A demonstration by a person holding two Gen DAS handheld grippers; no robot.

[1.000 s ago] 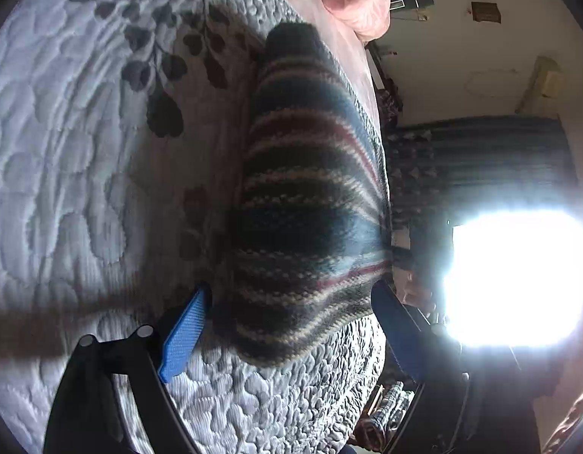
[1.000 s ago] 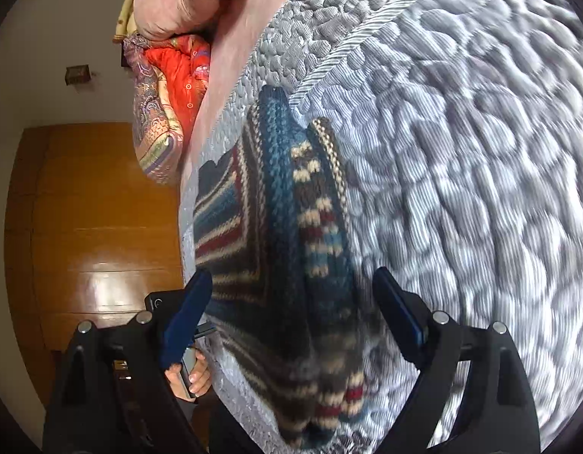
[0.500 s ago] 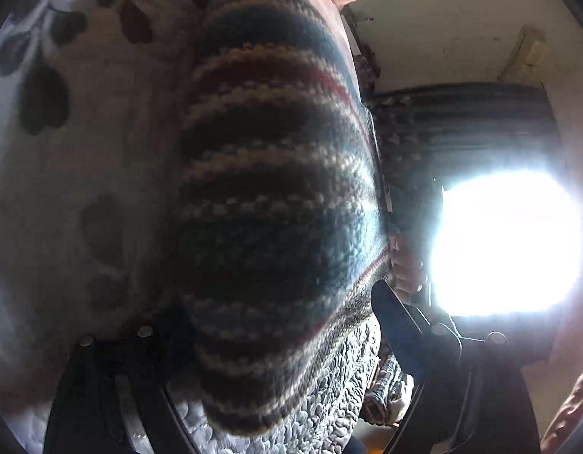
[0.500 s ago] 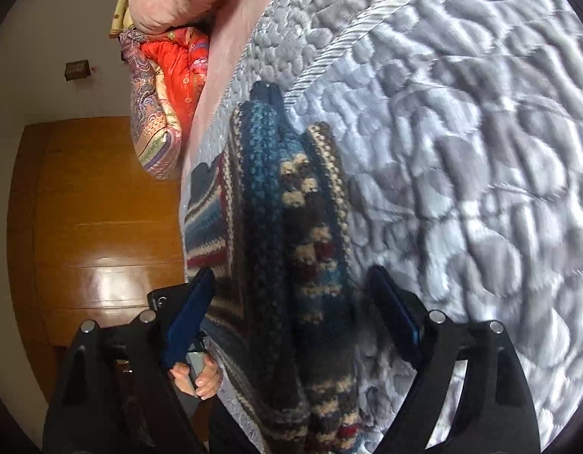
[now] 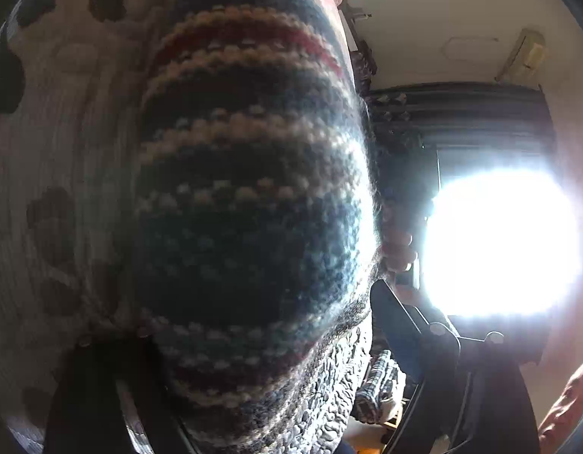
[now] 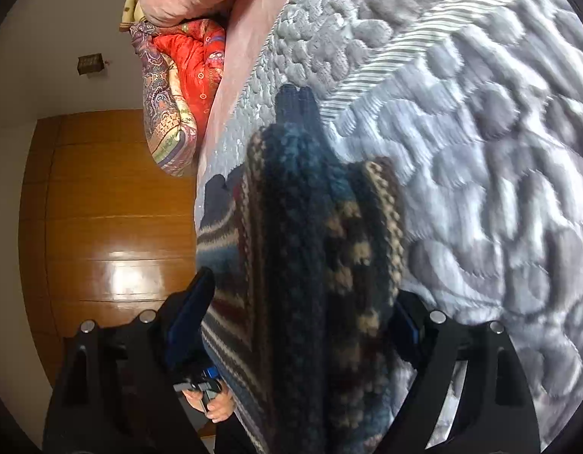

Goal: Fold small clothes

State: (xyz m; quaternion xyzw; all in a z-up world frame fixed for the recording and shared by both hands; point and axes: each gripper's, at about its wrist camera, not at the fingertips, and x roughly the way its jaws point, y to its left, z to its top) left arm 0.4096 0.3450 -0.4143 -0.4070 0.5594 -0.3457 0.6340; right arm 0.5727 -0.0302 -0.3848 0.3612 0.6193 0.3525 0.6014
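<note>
Sweater [image 6: 310, 283]: lies on the bed [image 6: 480, 151], near its edge, folded lengthwise with a raised ridge along its middle.
Right gripper [image 6: 302, 302]: its 2 fingers [image 6: 193, 302] stand on either side of the sweater's near end, spread wide.
Left gripper [image 5: 253, 321]: the sweater fills the space between its fingers [image 5: 389, 310]; the left one is hidden under the knit.
Pillow [image 6: 178, 0]: at the far end of the bed, behind the sweater.
Folded quilt [image 6: 178, 87]: beside the pillow, at the bed's far left edge.
Wardrobe [image 6: 102, 208]: left of the bed, beyond its edge.
Window [image 5: 503, 242]: right of the bed in the left wrist view.
</note>
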